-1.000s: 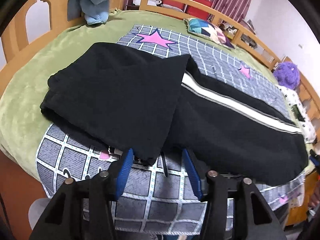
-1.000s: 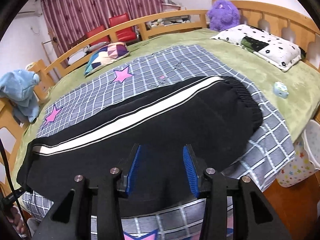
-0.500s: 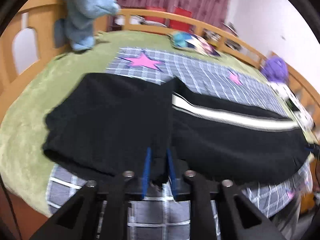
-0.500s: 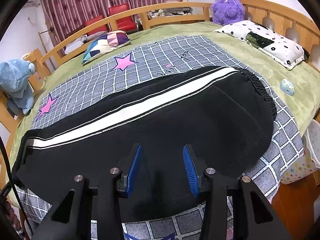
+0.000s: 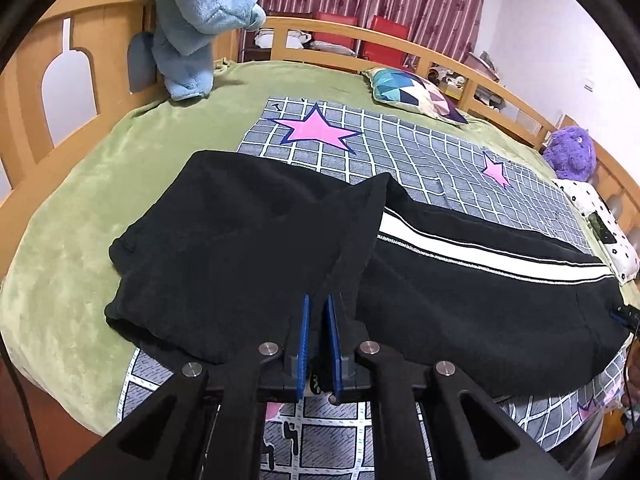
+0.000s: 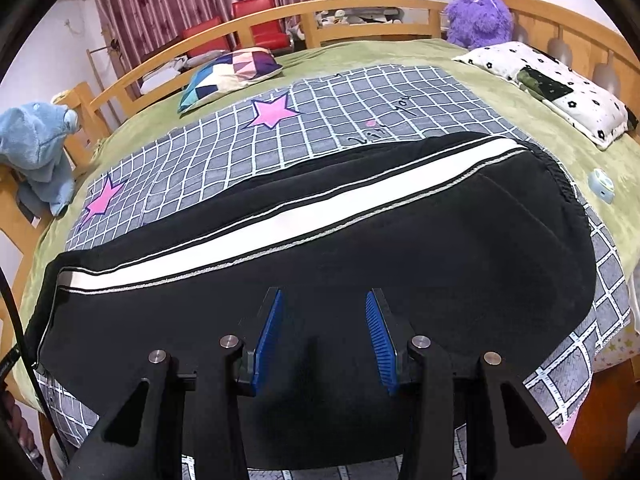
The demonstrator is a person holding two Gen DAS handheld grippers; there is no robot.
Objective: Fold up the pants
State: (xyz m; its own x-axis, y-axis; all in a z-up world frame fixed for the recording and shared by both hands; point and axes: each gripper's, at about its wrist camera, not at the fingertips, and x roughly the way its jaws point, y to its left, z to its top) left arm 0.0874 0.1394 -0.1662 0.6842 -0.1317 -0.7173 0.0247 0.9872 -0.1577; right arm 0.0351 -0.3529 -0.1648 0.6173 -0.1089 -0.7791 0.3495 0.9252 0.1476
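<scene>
Black pants [image 5: 460, 280] with a white side stripe [image 5: 492, 258] lie across a grey checked blanket on the bed. One end is folded back over the left part as a dark flap [image 5: 248, 240]. My left gripper [image 5: 319, 304] is shut on the near edge of that folded flap. In the right wrist view the pants [image 6: 400, 248] spread wide, waistband [image 6: 568, 196] at the right. My right gripper [image 6: 323, 300] is open and empty, just above the near edge of the pants.
The grey blanket with pink stars [image 5: 316, 132] lies on a green bedspread [image 5: 80, 200]. A blue plush [image 5: 192, 20] hangs at the wooden rail, a purple plush [image 6: 478, 16] and white pillow [image 6: 548, 88] at the far end. A patterned cushion [image 6: 232, 72] lies behind.
My left gripper has closed on the near edge of the folded flap and lifted it slightly. My right gripper stayed open and moved a little closer over the pants.
</scene>
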